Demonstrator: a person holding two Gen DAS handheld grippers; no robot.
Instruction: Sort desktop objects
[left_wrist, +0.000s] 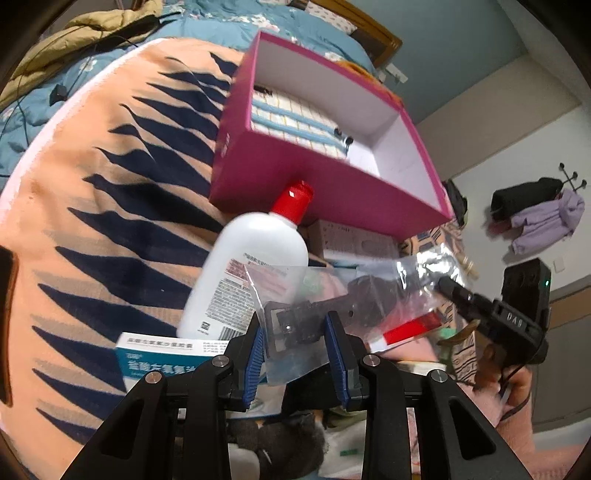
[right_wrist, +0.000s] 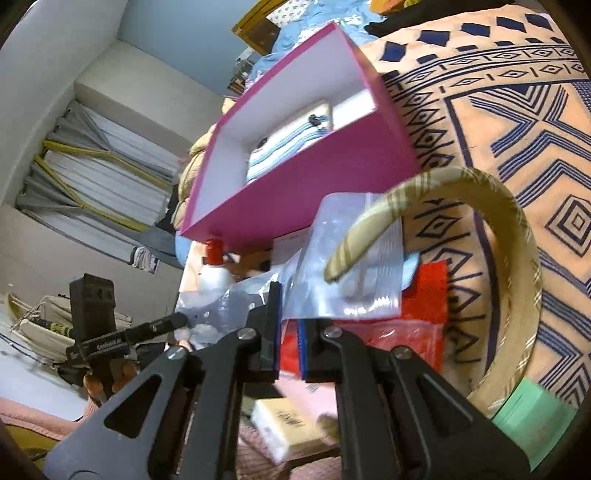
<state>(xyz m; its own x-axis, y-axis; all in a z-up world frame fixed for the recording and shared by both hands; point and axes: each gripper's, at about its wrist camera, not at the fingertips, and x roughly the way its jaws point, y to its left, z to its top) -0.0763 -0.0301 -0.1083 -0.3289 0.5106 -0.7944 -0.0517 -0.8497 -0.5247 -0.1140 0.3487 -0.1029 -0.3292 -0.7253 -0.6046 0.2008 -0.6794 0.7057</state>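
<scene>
Peach blanket (left_wrist: 92, 221) with navy triangles covers the bed; magenta box (left_wrist: 332, 192) sits upper centre of the left wrist view. Left gripper (left_wrist: 295, 343) clamps a clear zip bag (left_wrist: 332, 295) holding a dark part — bag fills lower centre, stretching right. Right gripper (right_wrist: 288, 325) pinches the same bag's other end, jaws nearly together. White bottle (left_wrist: 251, 266), red cap, lies just beyond the left fingers, cap touching the box. Bottle print unreadable; blue-white carton (left_wrist: 159, 358) at lower left carries Chinese text.

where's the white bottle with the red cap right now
In the left wrist view the white bottle lies centre frame on the orange blanket, cap toward the pink box.
</scene>
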